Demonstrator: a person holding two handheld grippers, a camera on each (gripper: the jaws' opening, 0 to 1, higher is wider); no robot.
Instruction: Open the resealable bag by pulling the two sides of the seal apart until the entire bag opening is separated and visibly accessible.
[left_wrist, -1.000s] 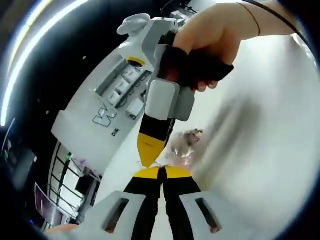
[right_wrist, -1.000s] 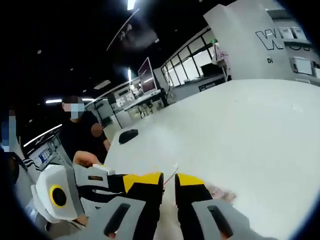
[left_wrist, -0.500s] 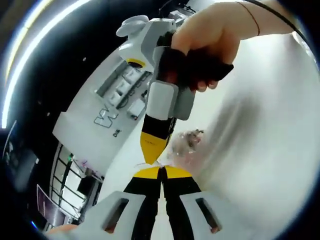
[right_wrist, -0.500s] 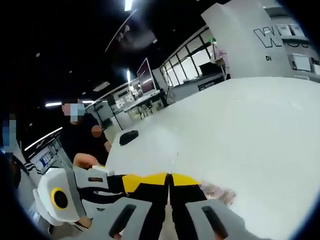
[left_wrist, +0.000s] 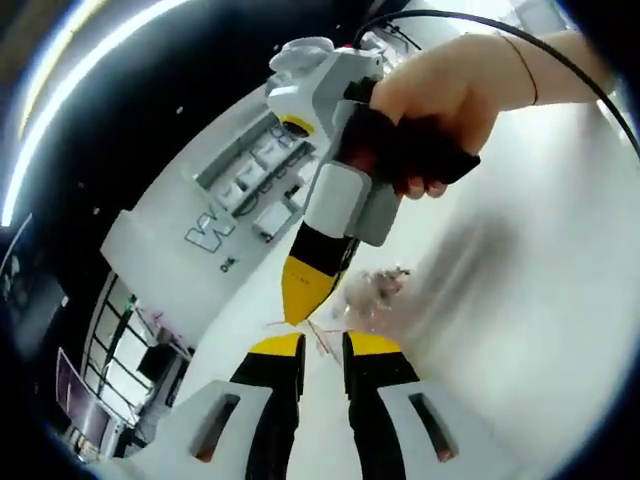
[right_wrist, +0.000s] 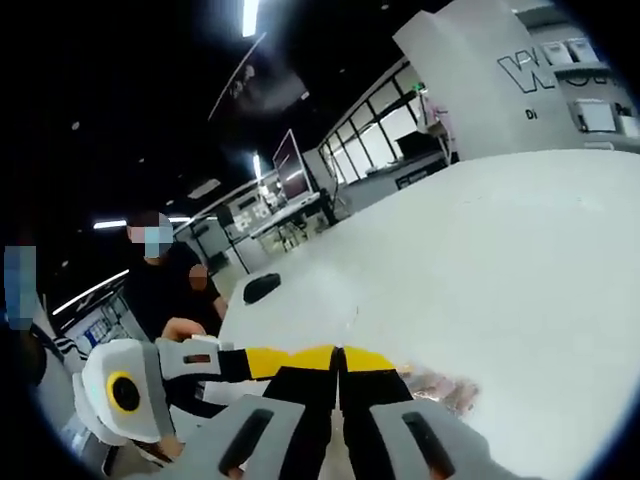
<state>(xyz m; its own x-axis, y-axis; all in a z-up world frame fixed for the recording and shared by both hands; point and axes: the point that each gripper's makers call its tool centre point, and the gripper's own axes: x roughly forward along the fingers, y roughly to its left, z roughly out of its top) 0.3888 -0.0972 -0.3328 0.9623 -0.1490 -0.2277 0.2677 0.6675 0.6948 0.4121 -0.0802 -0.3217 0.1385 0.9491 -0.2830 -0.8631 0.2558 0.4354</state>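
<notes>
At the bottom middle of the left gripper view, the left gripper (left_wrist: 323, 345) with its yellow-tipped black jaws stands a little open, with a narrow gap and nothing pinched. A thin edge of the clear crinkly plastic bag (left_wrist: 372, 296) seems to run up through that gap. The bag lies just past the jaw tips, a bit to the right, on the white table (left_wrist: 520, 330). Right above the gap, the right gripper (left_wrist: 303, 297) points its yellow tip down at the bag's near edge. A hand (left_wrist: 440, 105) holds its handle at the upper right. In the right gripper view, at the bottom middle, its jaws are pressed together; I think they pinch the bag's edge, but I cannot see that clearly. The bag (right_wrist: 445, 388) peeks out just right of them. So the right gripper is the nearer one. The bag's long way is too blurry to tell. Far off at the left stands a person in dark clothes (right_wrist: 165, 285).
</notes>
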